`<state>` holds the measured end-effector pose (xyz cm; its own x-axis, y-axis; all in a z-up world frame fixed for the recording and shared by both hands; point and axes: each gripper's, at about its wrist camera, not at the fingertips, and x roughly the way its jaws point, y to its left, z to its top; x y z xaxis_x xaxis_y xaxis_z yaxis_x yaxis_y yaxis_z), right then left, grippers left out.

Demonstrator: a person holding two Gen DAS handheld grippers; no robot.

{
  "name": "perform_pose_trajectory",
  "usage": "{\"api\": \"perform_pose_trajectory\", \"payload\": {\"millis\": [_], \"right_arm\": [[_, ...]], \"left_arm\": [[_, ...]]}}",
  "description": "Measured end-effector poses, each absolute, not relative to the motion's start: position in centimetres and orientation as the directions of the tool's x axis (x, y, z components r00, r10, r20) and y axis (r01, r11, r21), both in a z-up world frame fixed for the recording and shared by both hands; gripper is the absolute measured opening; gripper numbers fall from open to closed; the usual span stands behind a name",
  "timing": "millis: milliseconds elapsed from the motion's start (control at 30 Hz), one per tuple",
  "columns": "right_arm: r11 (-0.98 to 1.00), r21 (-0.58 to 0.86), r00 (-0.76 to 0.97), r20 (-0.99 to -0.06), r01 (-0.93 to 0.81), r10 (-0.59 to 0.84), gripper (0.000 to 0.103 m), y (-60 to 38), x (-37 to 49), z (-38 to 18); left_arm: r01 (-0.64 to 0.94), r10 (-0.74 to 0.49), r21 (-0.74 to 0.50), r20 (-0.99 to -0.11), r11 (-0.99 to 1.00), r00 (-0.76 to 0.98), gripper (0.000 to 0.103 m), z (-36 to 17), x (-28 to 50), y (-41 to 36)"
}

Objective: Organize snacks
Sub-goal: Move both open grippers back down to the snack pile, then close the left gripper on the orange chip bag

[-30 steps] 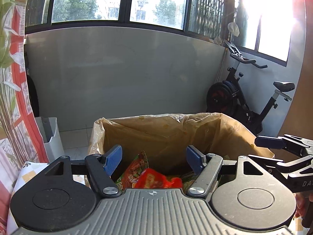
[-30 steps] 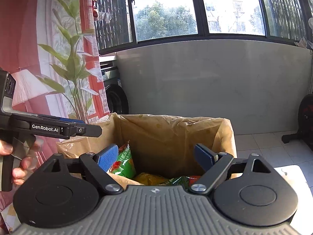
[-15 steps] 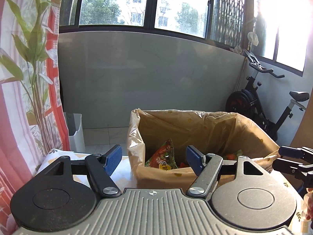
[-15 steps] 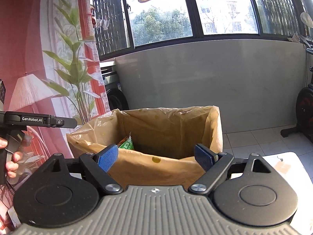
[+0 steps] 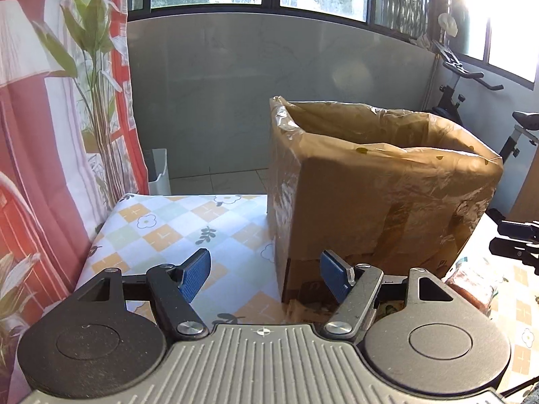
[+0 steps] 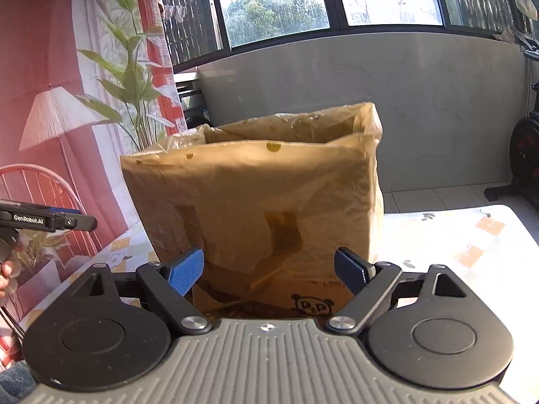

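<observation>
On a worktop (image 5: 175, 232) covered in a checked, flower-print cloth, the left claw (image 5: 266, 274) hangs released, nothing between its blue pads. Ahead and to its right stands a cardboard box (image 5: 380, 202) lined with a clear plastic bag, upright, its mouth pointing up and its long side running rightward. The right claw (image 6: 269, 271), also released and empty, faces the box's broad near wall.

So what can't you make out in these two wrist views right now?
- Contents of the lined cardboard box: hidden by its near wall in both views.
- Reddish packet beside the box: left view, partly behind the left claw's body.
- Box's printed logo: right view, partly cut off.
</observation>
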<state>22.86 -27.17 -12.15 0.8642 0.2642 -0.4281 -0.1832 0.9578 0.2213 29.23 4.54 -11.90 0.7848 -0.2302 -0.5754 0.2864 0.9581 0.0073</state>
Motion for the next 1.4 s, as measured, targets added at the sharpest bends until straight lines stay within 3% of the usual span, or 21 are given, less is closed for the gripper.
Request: {"api": "perform_pose_trajectory", "payload": {"millis": [233,500,633,1100,1400], "right_arm": [[0.957,0.231,0.819,-0.506,-0.175,0.271,0.083,-26.6,22.1,-15.0],[0.957,0.236,0.767,-0.577,-0.171,0.279,0.083,-25.5,21.3,-17.5],[0.957,0.231,0.765,-0.579,-0.177,0.282,0.083,-25.6,20.7,-17.4],[0.945,0.270,0.746,-0.588,-0.185,0.314,0.083,-25.6,19.4,-18.1],[0.940,0.255,0.707,-0.621,-0.226,0.338,0.083,-24.4,19.3,-18.9]], "left_arm": [[0.232,-0.213,-0.044,-0.588,0.972,0.780,0.074,-12.5,28.4,6.2],[0.389,-0.406,-0.175,-0.633,0.904,0.659,0.074,-16.4,25.1,0.8],[0.429,-0.470,-0.235,-0.648,0.872,0.600,0.074,-18.0,23.9,-0.2],[0.403,-0.481,-0.289,-0.688,0.869,0.544,0.078,-20.8,20.9,-1.0],[0.401,-0.549,-0.386,-0.685,0.831,0.478,0.087,-22.9,22.0,-1.5]]}}
